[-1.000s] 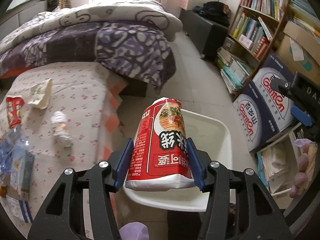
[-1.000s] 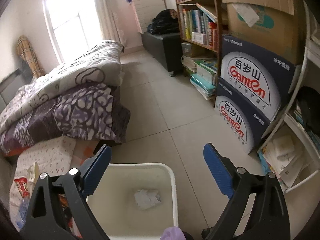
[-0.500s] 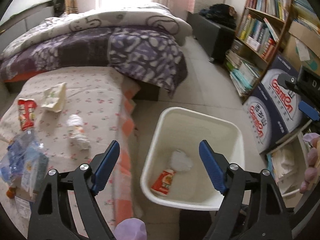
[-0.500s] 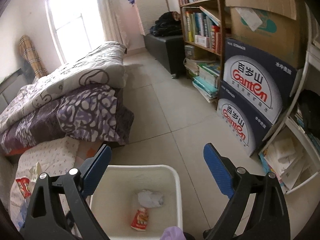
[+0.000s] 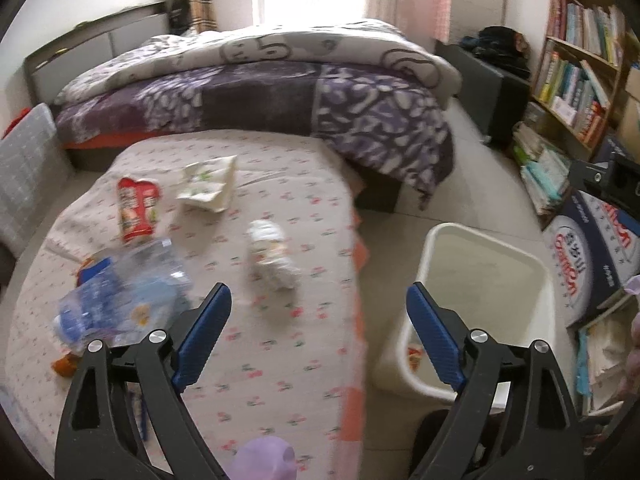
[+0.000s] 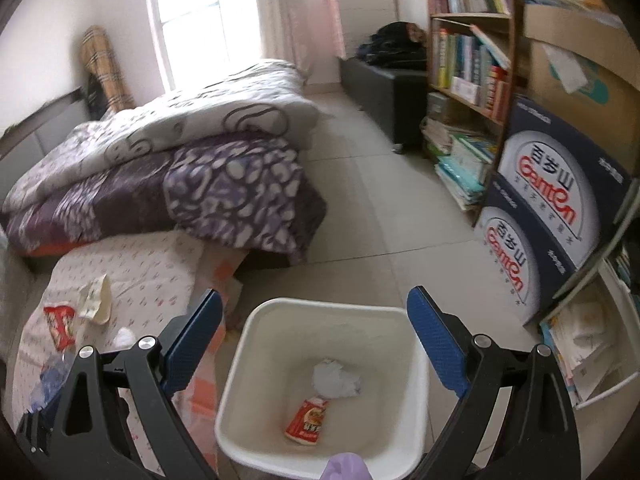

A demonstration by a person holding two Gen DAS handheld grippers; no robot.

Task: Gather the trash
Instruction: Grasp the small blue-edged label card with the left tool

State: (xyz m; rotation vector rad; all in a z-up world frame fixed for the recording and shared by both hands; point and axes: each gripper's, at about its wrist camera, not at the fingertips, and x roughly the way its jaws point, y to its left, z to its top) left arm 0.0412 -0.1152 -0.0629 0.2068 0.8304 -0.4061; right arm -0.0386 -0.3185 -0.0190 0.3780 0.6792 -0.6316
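1. The left gripper (image 5: pixel 319 312) hangs over the flowered table (image 5: pixel 280 360), its jaws opening wide with nothing between them.
2. The right gripper (image 6: pixel 314 318) hovers above the white bin (image 6: pixel 248 396), jaws spread and empty.
3. In the bin lie a red carton (image 6: pixel 306 420) and a crumpled tissue (image 6: pixel 336 380).
4. A red packet (image 5: pixel 136 208), a pale wrapper (image 5: pixel 210 188), a white wad (image 5: pixel 272 256) and a clear plastic bag (image 5: pixel 120 296) lie on the table.

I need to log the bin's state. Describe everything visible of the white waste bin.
The white waste bin looks like smooth plastic, squarish with rounded corners and a rolled rim. It stands upright and open on the tiled floor, beside the floral-covered table. Inside lie a red carton on its side and crumpled white paper.
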